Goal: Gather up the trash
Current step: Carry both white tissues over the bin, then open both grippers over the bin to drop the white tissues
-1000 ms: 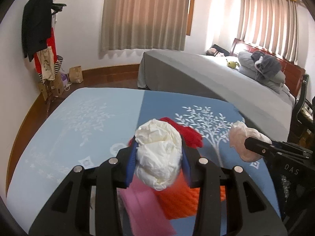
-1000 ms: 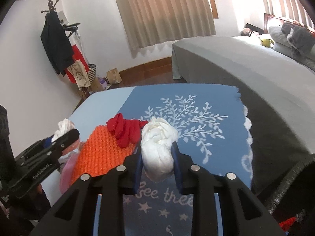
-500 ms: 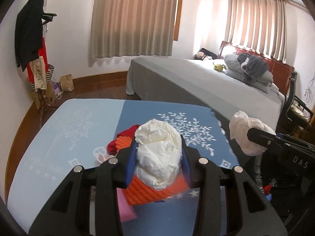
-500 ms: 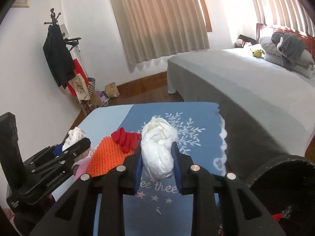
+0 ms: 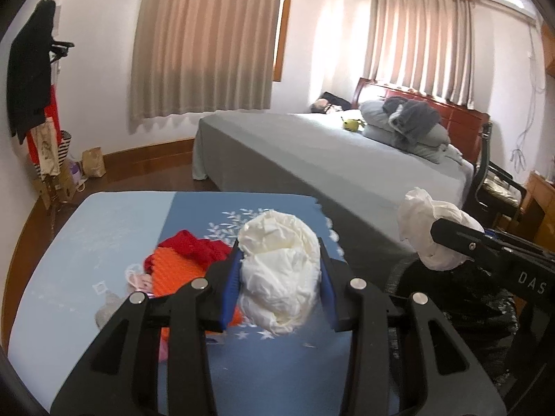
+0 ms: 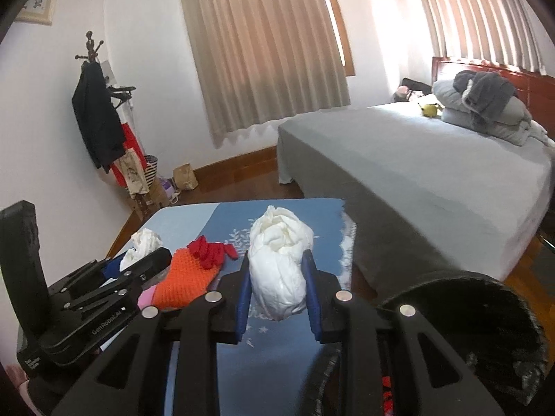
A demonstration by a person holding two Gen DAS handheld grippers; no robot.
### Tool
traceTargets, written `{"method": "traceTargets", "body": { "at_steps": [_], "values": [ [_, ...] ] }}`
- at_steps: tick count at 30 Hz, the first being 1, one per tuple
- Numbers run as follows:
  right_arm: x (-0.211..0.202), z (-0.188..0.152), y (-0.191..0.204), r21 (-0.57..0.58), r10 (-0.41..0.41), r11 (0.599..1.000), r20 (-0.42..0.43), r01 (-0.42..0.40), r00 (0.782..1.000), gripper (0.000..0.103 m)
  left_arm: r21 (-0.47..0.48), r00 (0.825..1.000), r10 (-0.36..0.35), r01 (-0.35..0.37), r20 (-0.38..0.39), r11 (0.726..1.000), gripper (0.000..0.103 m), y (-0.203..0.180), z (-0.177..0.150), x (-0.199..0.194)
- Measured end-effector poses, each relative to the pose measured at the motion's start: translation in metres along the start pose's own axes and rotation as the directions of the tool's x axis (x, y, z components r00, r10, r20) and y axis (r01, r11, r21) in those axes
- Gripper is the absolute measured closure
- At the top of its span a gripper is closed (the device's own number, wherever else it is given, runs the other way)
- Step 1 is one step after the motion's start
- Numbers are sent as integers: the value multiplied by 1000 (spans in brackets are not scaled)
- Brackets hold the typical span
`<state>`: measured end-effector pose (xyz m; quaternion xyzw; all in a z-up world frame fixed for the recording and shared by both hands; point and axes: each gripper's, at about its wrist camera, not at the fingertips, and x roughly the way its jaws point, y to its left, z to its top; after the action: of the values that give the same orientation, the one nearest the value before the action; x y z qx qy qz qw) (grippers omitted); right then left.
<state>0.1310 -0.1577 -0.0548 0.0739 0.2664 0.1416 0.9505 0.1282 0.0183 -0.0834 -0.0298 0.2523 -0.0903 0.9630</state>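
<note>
Above the blue table [image 5: 114, 215], both the left gripper [image 5: 279, 277] and right gripper [image 6: 277, 279] pinch soft, probably feather-light crumpled tissue wads [image 5: 281, 274] mid-body, jaws closed snugly.

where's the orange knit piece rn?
The orange knit piece lies on the blue tablecloth, in the left wrist view just left of the left tool, with the red cloth overlapping its far edge.

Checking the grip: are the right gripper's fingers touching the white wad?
Touching. The right wrist view shows both fingers pressed against the white wad.
</note>
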Motion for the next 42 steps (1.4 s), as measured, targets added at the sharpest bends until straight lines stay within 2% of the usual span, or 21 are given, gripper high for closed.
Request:
{"method": "traceTargets", "body": {
  "at_steps": [11, 21, 38, 41, 42],
  "values": [
    [-47, -14, -36, 31, -90, 995, 23, 90, 996, 76, 51, 996, -92, 91, 6, 995, 65, -52, -5, -15],
    [-80, -33, -71, 79, -179, 981, 22, 176, 984, 76, 102, 982, -188, 188, -16, 977, 65, -102, -12, -15],
    [-104, -65, -137, 150, -310, 938, -36, 312, 950, 76, 173, 931, -344, 362, -126, 916, 65, -187, -43, 26],
    [-104, -69, -149, 159, -324, 931, -49, 328, 945, 76, 173, 919, -362, 386, -155, 906, 61, -195, -48, 37],
    [-104, -70, -151, 161, -330, 929, -53, 334, 943, 75, 173, 917, -364, 390, -161, 905, 57, -196, -48, 39]
  ]
}}
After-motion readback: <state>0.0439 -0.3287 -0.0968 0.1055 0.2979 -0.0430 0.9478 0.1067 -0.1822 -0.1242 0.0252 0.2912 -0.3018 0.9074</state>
